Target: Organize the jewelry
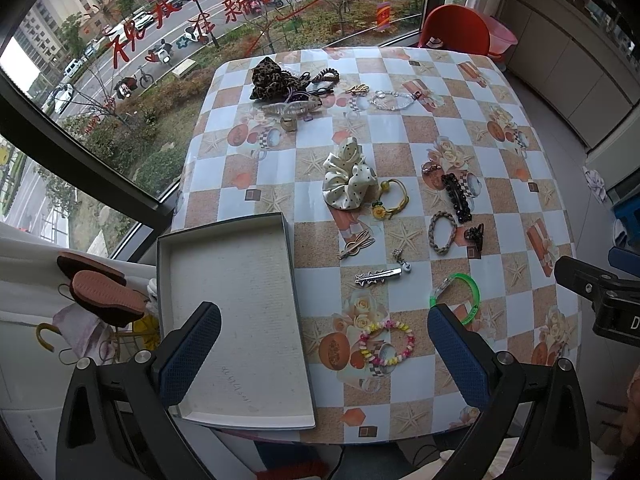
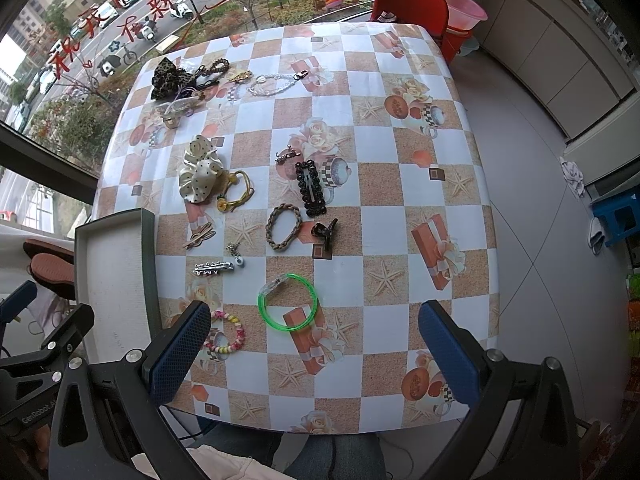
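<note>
An empty grey box lid [image 1: 240, 320] lies at the table's near left corner; its edge [image 2: 116, 272] also shows in the right wrist view. Jewelry is scattered over the checked tablecloth: a green bangle [image 2: 289, 304], a pastel bead bracelet [image 1: 387, 342], a silver hair clip [image 1: 378, 277], a braided bracelet [image 2: 283, 227], a black beaded clip [image 2: 310, 188], a white dotted scrunchie [image 1: 349, 174]. My left gripper [image 1: 324, 354] hangs open above the box lid and bead bracelet. My right gripper [image 2: 314, 350] is open above the table's near edge, just short of the green bangle.
A leopard scrunchie with hair ties and a clear claw clip [image 1: 280, 84] lies at the far left, a crystal bracelet [image 1: 394, 100] beside it. A red chair [image 1: 456, 26] stands behind the table. Windows run along the left, cabinets along the right.
</note>
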The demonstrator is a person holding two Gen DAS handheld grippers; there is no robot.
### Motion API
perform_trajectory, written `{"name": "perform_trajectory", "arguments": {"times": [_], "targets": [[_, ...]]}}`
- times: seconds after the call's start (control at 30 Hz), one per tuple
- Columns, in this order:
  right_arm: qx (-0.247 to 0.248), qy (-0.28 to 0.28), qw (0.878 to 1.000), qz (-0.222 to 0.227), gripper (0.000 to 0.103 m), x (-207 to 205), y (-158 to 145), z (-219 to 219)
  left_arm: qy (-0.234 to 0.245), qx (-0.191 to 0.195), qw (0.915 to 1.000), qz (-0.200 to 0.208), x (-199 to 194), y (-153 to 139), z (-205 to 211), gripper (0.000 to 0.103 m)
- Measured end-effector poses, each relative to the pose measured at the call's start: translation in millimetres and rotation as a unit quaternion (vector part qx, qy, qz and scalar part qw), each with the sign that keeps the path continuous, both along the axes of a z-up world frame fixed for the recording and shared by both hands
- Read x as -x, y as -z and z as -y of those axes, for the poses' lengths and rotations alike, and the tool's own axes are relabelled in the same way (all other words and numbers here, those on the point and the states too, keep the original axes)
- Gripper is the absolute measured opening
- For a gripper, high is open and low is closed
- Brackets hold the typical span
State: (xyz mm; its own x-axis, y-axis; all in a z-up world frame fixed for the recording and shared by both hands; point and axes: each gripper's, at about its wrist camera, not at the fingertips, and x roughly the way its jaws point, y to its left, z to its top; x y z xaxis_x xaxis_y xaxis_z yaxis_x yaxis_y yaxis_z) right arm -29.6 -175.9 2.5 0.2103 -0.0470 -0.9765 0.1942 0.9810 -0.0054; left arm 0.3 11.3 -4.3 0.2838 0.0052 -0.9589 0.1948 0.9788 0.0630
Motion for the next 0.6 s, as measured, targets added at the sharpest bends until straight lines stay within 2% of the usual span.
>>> {"name": "perform_trajectory", "arguments": {"times": [0.6], "targets": [[0.000, 0.001, 1.000, -0.001, 0.103, 0.1, 0.9, 0.5, 0.000, -0.002, 1.0000, 0.000, 0.9, 0.3, -0.8, 0.103]]}}
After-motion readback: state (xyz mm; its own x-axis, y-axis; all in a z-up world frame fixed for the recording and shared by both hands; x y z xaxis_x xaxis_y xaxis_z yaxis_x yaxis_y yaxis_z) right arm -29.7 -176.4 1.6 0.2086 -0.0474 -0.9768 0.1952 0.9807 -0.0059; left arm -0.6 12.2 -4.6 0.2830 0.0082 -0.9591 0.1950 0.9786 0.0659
